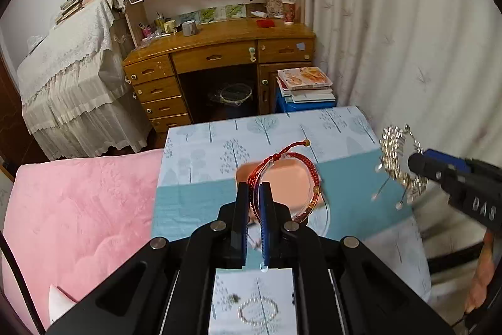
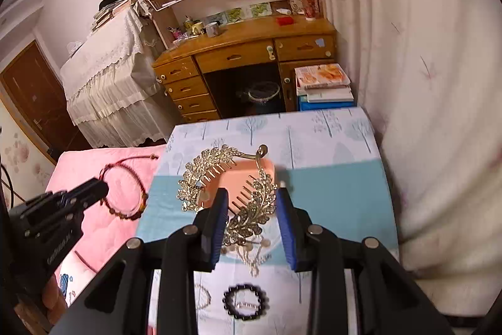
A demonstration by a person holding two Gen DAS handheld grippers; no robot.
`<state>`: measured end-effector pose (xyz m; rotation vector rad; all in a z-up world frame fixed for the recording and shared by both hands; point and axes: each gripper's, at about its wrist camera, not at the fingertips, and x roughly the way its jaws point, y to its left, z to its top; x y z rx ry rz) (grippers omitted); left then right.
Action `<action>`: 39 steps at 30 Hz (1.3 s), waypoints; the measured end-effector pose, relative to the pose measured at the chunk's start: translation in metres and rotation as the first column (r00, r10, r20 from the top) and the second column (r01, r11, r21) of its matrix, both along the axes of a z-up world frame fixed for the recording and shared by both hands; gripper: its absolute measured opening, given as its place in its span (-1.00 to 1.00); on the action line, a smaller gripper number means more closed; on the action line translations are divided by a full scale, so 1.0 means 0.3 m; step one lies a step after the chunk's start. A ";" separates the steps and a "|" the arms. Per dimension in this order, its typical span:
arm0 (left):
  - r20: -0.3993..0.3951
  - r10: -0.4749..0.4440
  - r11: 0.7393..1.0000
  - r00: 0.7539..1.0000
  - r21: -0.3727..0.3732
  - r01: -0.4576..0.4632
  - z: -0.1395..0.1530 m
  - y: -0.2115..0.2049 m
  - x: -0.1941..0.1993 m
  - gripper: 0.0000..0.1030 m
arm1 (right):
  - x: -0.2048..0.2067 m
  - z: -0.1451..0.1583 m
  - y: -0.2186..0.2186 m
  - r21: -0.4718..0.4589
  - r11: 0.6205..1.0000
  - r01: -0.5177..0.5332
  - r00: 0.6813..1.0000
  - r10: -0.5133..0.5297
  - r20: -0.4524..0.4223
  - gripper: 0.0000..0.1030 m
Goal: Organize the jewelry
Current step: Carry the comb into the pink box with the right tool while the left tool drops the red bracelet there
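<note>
My left gripper [image 1: 254,187] is shut on a red braided bracelet [image 1: 313,175], which hangs in the air over a pink tray [image 1: 282,178]. The right wrist view shows the same gripper [image 2: 100,187] at the left with the red bracelet [image 2: 125,190] dangling from it. Between the blue pads of my right gripper [image 2: 252,193] sits a leaf-shaped rhinestone hair comb [image 2: 200,168], lifted above the pink tray [image 2: 251,175]. From the left wrist view, that right gripper [image 1: 415,160] holds the hair comb [image 1: 392,143] at the right edge.
The table wears a tree-patterned cloth [image 1: 204,146]. A pearl bracelet [image 1: 259,311] and a black bead bracelet [image 2: 244,302] lie near its front. A pink blanket [image 1: 78,209] lies left, a curtain [image 1: 408,36] hangs right, and a wooden desk [image 1: 219,52] stands beyond.
</note>
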<state>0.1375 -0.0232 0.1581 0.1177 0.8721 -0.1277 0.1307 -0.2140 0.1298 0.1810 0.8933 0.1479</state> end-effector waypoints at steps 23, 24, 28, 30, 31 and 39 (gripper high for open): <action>-0.432 0.031 0.999 0.901 0.049 -0.011 -0.880 -0.059 0.626 -0.90 | 0.621 -0.797 0.156 -0.004 0.997 -0.071 0.889 0.062 -0.454 -0.38; -0.432 0.022 0.999 0.902 0.043 -0.004 -0.893 -0.062 0.630 -0.90 | 0.629 -0.811 0.155 0.003 0.997 -0.072 0.886 0.065 -0.459 -0.38; -0.416 -0.002 0.999 0.909 0.033 0.018 -0.910 -0.072 0.637 -0.68 | 0.647 -0.827 0.161 0.022 0.997 -0.072 0.898 0.075 -0.434 -0.35; -0.388 -0.012 0.999 0.922 0.041 0.030 -0.895 -0.081 0.630 -0.28 | 0.646 -0.825 0.161 0.035 0.997 -0.066 0.904 0.074 -0.420 -0.26; -0.370 -0.013 0.998 0.929 0.048 0.033 -0.884 -0.082 0.623 0.03 | 0.647 -0.821 0.158 0.041 0.997 -0.066 0.905 0.077 -0.418 -0.23; -0.266 -0.063 0.993 0.962 0.076 0.086 -0.764 -0.069 0.510 0.25 | 0.537 -0.753 0.116 0.016 0.999 -0.042 0.912 0.045 -0.407 -0.04</action>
